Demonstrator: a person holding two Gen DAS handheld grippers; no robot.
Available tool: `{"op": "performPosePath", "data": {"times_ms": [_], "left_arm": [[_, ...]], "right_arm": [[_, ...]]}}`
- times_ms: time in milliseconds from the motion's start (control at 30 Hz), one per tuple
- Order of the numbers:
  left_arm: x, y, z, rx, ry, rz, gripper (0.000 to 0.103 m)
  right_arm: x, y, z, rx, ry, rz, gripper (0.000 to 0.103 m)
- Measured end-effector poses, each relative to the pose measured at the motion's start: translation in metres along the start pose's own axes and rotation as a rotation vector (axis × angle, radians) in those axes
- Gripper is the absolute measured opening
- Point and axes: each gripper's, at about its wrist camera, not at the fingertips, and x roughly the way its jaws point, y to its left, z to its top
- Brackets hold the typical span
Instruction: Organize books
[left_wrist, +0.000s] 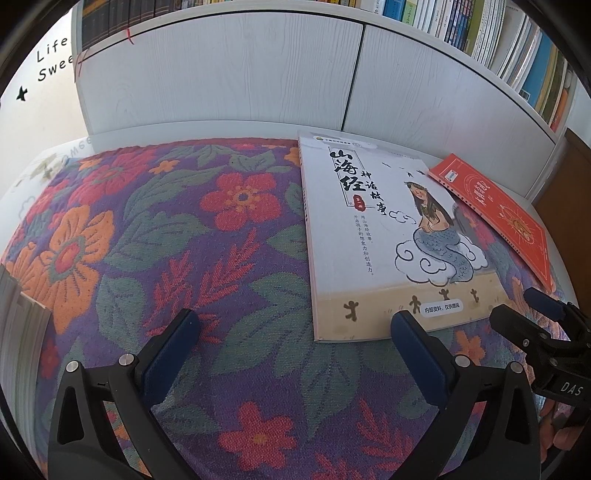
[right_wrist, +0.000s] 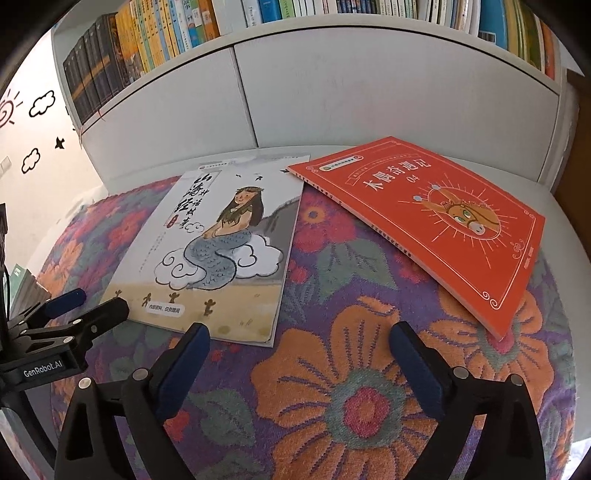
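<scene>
A white table (right_wrist: 461, 162) carries a floral cloth (right_wrist: 332, 387) of purple, orange and red that covers most of the lower frame in both views. On the cloth, the white mermaid book (right_wrist: 218, 251) lies flat at centre left of the right wrist view, and the red book (right_wrist: 443, 221) lies at upper right, apart from it, its far corner reaching over the bare table. In the left wrist view a stack of page edges (left_wrist: 18, 332) shows at the left edge.

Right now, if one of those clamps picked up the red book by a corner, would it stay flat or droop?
The red book would probably droop a little: it looks thin and soft-covered. It seems light, so easy to lift. Its near corner overhangs the flowered cloth slightly raised, so an open tool could likely slip a finger under; the glossy cover may slide.
</scene>
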Motion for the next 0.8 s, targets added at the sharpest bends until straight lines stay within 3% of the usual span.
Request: {"op": "performPosePath", "data": {"times_ms": [800], "left_arm": [[-0.0001,-0.0001,-0.0002,0.000,0.001,0.000,0.103]], "right_arm": [[-0.0008,0.0002,0.0000,0.001,0.001,0.003,0.098]]}}
